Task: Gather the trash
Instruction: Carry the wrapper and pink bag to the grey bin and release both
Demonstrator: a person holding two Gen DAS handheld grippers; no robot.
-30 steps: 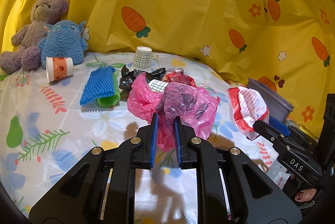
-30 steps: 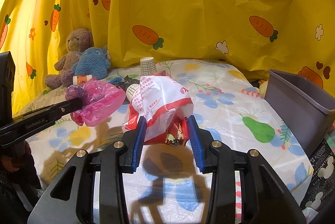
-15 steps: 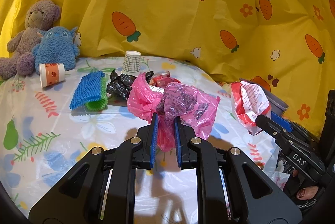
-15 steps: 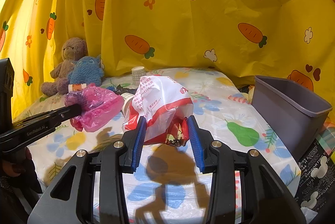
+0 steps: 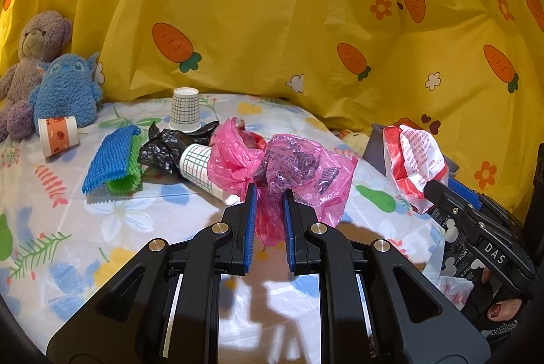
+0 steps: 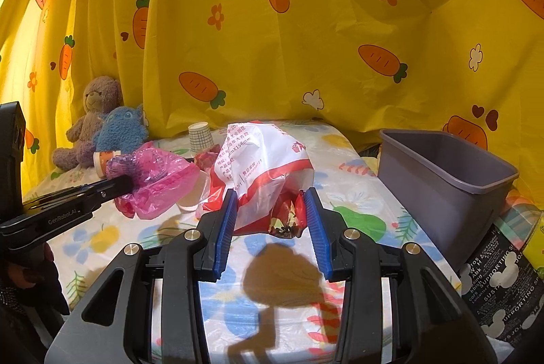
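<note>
Table [image 5: 112, 221]: a flowered cloth is spread over it; most of the remaining litter is seen at its far left.
Grey bin [image 6: 442, 177]: it is set at the table's right edge, near the right gripper, and appears empty from this angle.
White-and-red bag [image 6: 268, 160]: it is pinched at its lower folds by the right gripper [image 6: 270, 214], held clear of the cloth, with darker wrappers showing inside its mouth.
Pink bag [image 5: 292, 167]: it is clamped at its gathered neck by the left gripper [image 5: 268, 211], with the bulk ballooning forward of the pads.
Loose litter: a checked cup [image 5: 199, 163] is lying on its side by a black bag [image 5: 170, 144]; a blue-green mesh sleeve [image 5: 112, 161] and two more cups are left farther back.
Risk, spill: the wrappers could be shaken out of the white-and-red bag if it is tipped before the bin is reached.
Risk, slip: thin film is held by little, so the pink bag could be lost on a quick swing.
Risk, miss: the bin could be nudged off the edge by a low approach.
</note>
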